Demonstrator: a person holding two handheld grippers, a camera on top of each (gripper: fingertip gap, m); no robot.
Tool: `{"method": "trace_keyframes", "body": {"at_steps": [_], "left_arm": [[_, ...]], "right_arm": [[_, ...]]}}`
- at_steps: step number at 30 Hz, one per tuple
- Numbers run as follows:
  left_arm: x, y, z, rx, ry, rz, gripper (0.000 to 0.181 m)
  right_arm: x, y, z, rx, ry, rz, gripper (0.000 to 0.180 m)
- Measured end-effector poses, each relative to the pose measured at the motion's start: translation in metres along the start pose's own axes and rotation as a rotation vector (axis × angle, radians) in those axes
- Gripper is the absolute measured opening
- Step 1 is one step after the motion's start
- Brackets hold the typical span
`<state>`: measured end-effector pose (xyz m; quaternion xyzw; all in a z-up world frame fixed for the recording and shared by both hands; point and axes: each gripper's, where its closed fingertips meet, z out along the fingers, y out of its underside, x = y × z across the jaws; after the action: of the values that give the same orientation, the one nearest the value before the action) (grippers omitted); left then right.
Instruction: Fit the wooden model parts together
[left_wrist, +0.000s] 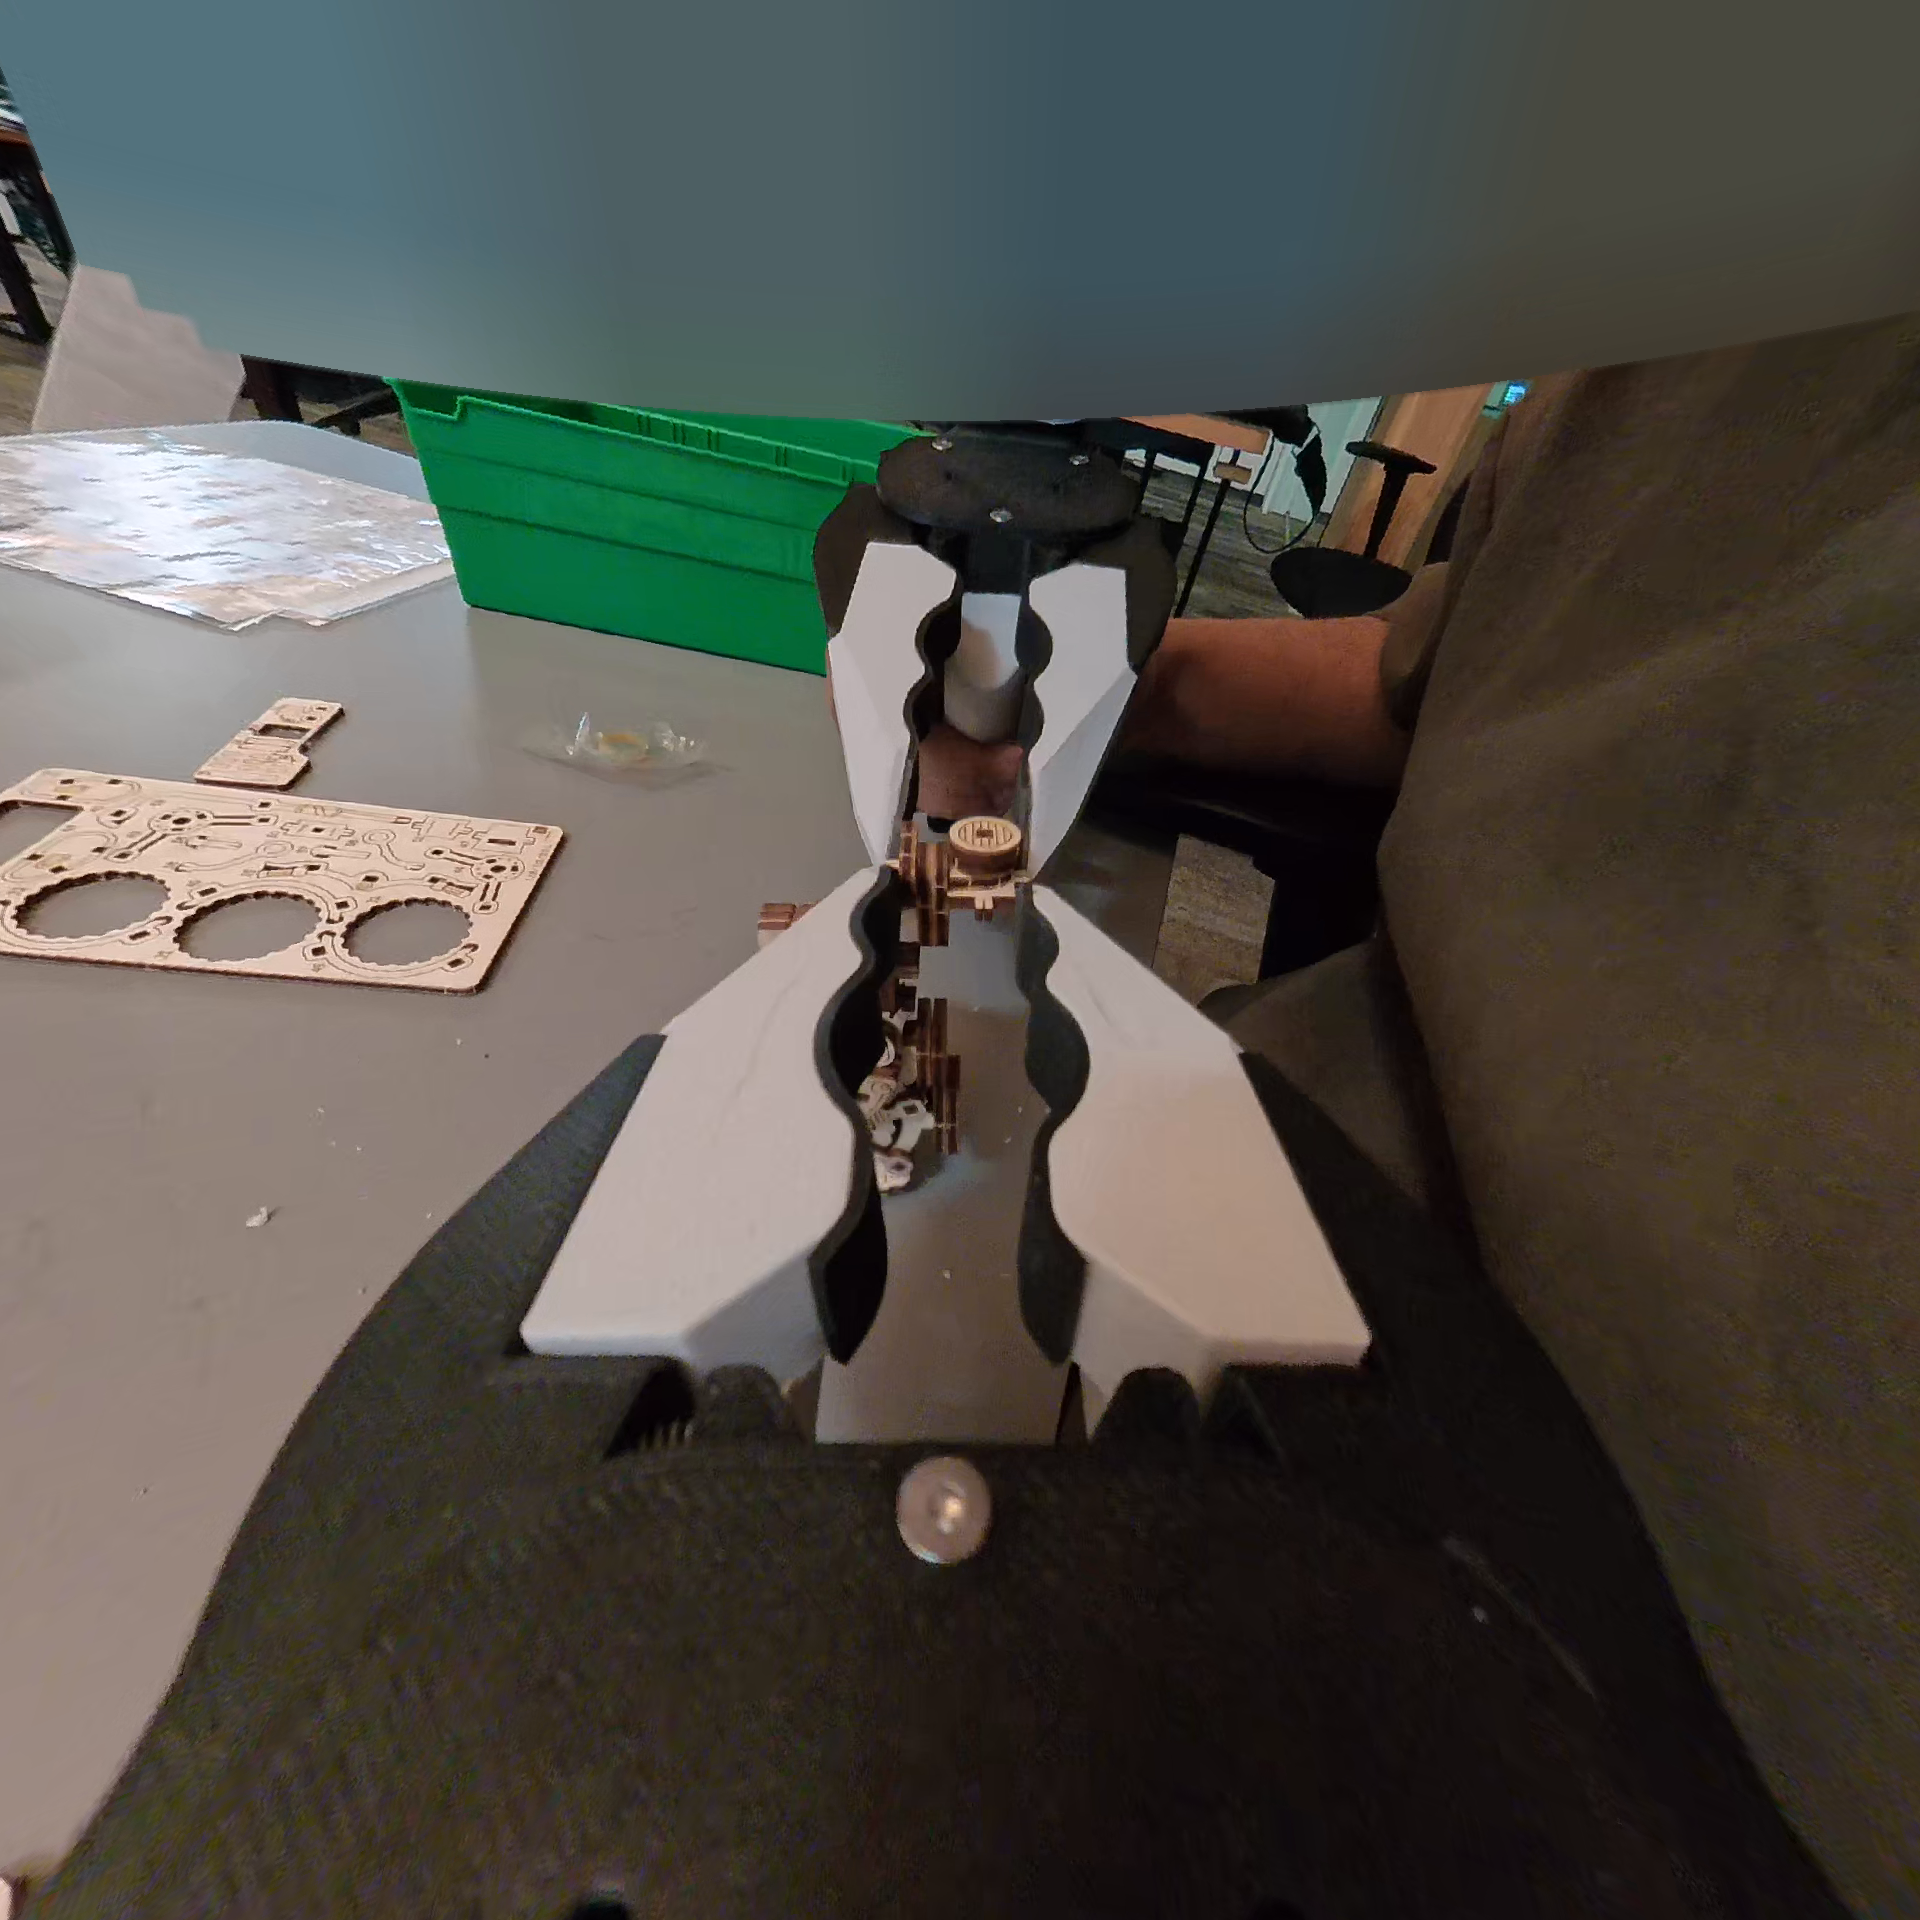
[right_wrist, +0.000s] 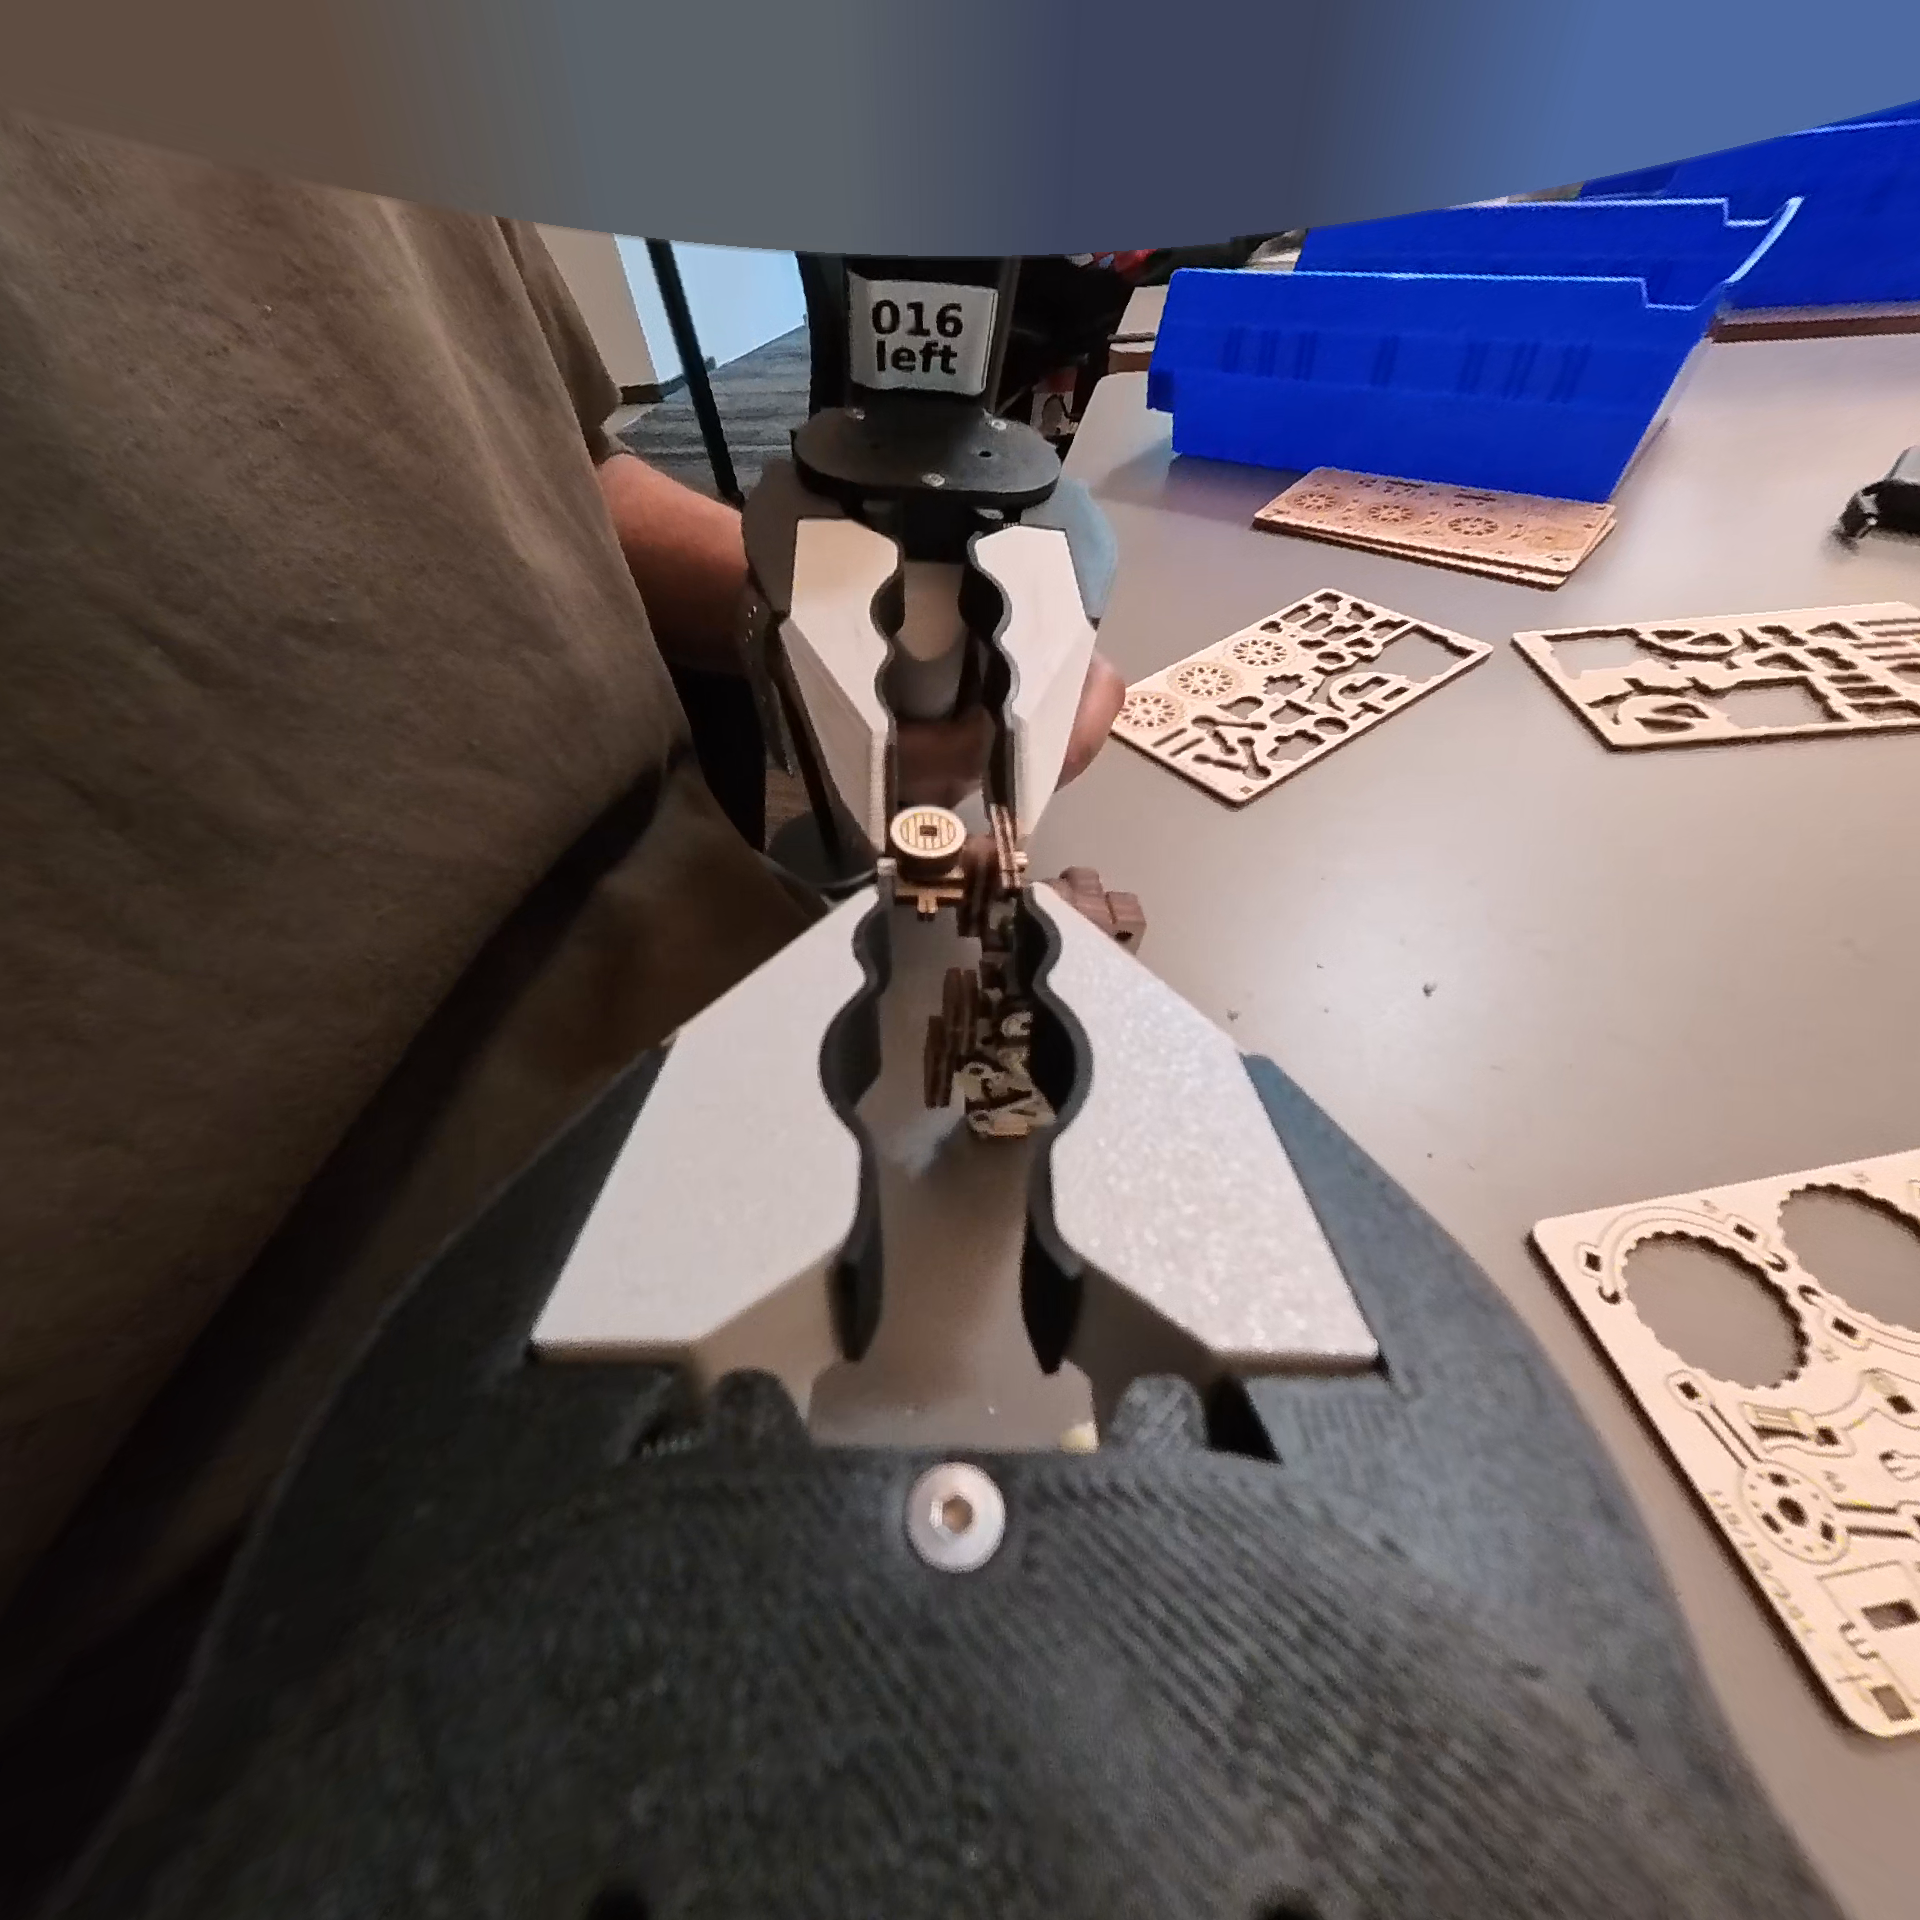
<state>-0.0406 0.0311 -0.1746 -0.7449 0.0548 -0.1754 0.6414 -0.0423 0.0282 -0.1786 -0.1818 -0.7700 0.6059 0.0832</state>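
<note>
A small wooden model of layered laser-cut parts hangs above the grey table, topped by a round slotted wooden disc. My left gripper is shut on the model, and more of it runs back between its fingers. My right gripper faces it tip to tip from the far side and grips the same model at the disc end. In the right wrist view my right gripper is shut on the model, the disc is at its tips, and the left gripper is opposite.
A punched wooden sheet, a small wooden tag, a plastic bag and a green bin lie to the left. Blue bins and several wooden sheets lie farther off. A person's torso is close by. My left and right fingertips are right by each other.
</note>
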Motion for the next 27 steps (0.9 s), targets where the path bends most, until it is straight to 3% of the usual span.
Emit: {"method": "trace_keyframes", "body": {"at_steps": [8, 19, 27], "left_arm": [[-0.022, -0.017, -0.01, 0.128, -0.052, -0.176, 0.02], [-0.103, -0.024, -0.063, 0.534, -0.174, -0.81, 0.019], [-0.098, -0.026, -0.06, 0.537, -0.188, -0.8, 0.02]], "right_arm": [[0.015, -0.006, -0.004, 0.048, 0.055, 0.063, 0.043], [0.061, 0.006, -0.003, -0.051, 0.437, 0.046, 0.043], [0.058, 0.01, 0.029, -0.171, 0.537, -0.105, 0.04]]}}
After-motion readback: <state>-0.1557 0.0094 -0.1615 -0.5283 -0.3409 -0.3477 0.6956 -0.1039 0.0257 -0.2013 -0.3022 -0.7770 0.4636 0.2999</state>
